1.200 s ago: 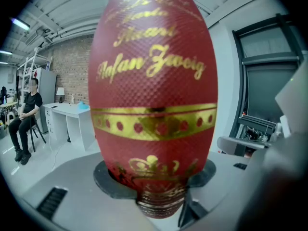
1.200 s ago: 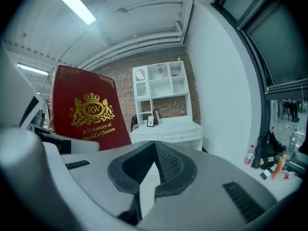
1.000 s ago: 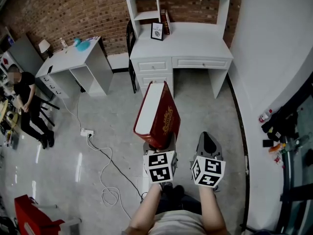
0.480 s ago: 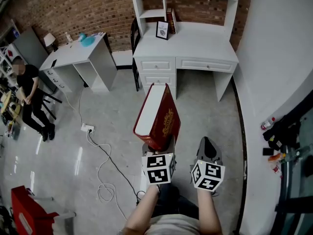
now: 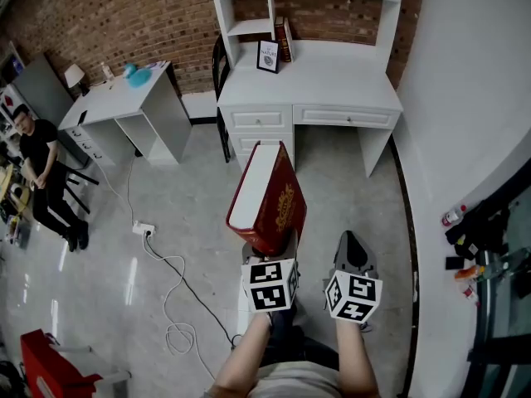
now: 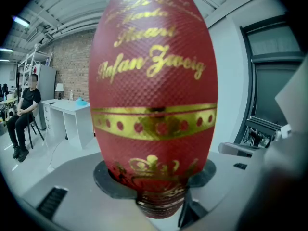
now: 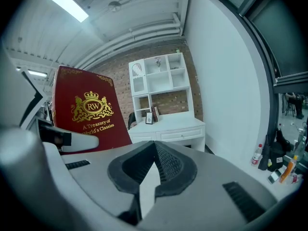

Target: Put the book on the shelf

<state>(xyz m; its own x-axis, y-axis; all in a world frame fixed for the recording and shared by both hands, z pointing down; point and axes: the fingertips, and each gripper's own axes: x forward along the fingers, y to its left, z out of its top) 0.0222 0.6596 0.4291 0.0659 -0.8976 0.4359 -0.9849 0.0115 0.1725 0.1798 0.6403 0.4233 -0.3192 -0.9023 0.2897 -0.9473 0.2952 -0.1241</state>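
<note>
A thick red book [image 5: 270,197] with gold print stands upright in my left gripper [image 5: 270,243], whose jaws are shut on its lower end. In the left gripper view the book's spine [image 6: 154,95] fills the middle above the left gripper [image 6: 156,186]. My right gripper [image 5: 353,240] hangs beside it to the right, shut and empty. In the right gripper view the right gripper [image 7: 154,150] points at the white shelf unit [image 7: 159,76], with the book's cover [image 7: 89,109] at left. The shelf unit [image 5: 249,7] rises over a white desk [image 5: 323,77] straight ahead across the floor.
Two books [image 5: 283,38] and a framed picture [image 5: 268,57] stand on the desk. A black chair [image 5: 222,98] is beside it. At left are a second white desk [image 5: 124,98] and a seated person [image 5: 41,172]. A cable with power strip [image 5: 141,229] crosses the floor.
The head view has swayed slightly, so the desk shifts a little in the picture. The book and both grippers keep their places.
</note>
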